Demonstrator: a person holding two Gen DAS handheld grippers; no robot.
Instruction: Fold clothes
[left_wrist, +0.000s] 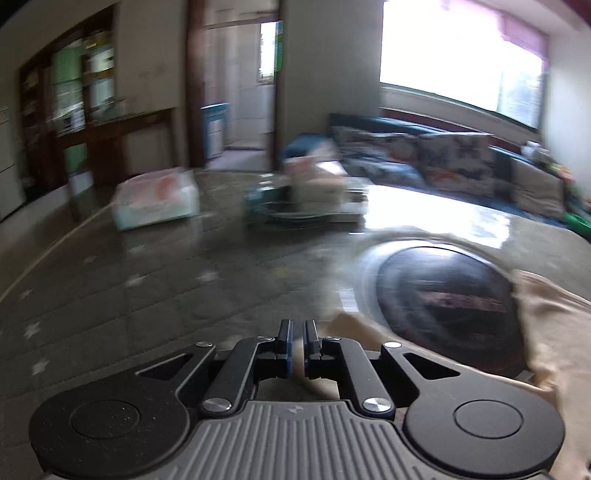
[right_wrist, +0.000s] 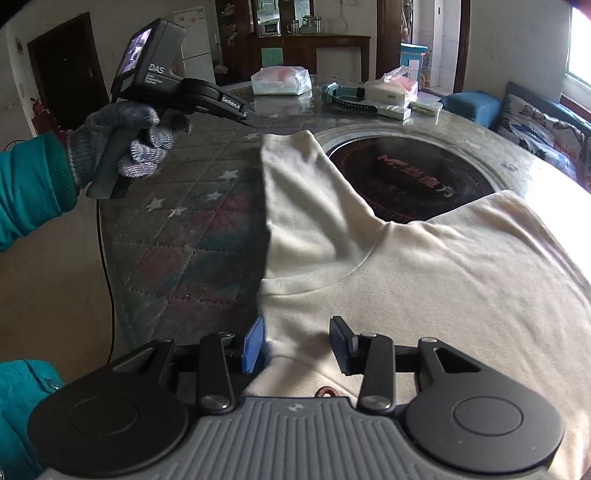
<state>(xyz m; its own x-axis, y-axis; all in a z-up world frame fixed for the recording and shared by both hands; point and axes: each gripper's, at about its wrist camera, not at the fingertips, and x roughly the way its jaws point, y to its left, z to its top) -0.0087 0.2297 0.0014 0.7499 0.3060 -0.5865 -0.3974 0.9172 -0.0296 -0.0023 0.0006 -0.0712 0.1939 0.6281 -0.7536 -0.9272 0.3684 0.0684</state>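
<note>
Cream shirt (right_wrist: 424, 273) lay spread on quilted star-patterned table cover (right_wrist: 192, 236), partly over dark round hob (right_wrist: 410, 177), left gripper (left_wrist: 297, 349) lifted, nearly closed, nothing gripped, marked "DAS", right gripper (right_wrist: 301, 345) spread wide around shirt edge.

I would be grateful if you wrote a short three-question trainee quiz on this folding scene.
1. True or false: the right tongs are shut on the shirt.
2. Multiple choice: what does the shirt's sleeve partly cover? A) the tissue pack B) the round black cooktop C) a cushion
3. Fill in: the left tongs, held in a gloved left hand, are ____.

Key
1. False: the jaws stand open, above the shirt's edge near the collar.
2. B: the sleeve lies over the cooktop's rim.
3. Shut, or nearly so: the pads almost meet, raised above the table, with no cloth visibly between them.
</note>
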